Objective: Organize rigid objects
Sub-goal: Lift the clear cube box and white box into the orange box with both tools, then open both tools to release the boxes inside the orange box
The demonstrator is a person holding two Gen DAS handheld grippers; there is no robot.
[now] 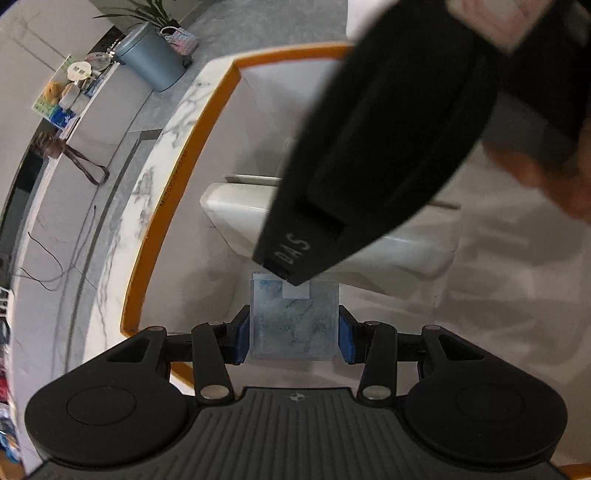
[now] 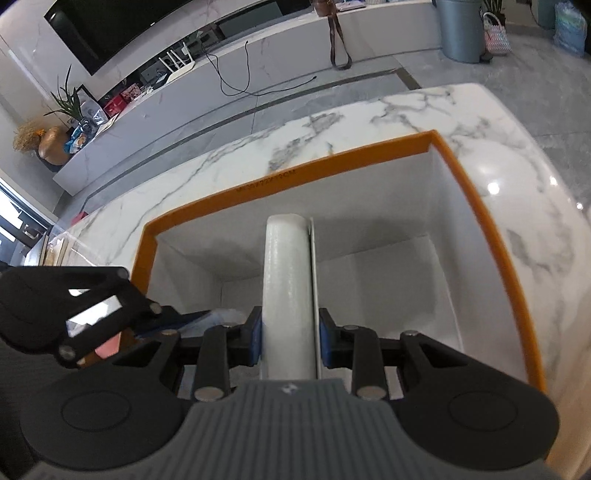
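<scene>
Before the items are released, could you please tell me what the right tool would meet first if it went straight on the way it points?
Most likely the white inside of the orange-rimmed box: the right tool, shut on a white cylindrical piece, points down into it. Nothing else shows in that line, though depth is unclear.

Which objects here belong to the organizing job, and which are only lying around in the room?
Part of the job:
- translucent blue-marbled square block, clamped in the left gripper
- white long rounded bar, clamped in the right gripper
- orange-rimmed white box

Just lying about:
- grey-blue round bin
- black cable
- brown strap
- black television screen
</scene>
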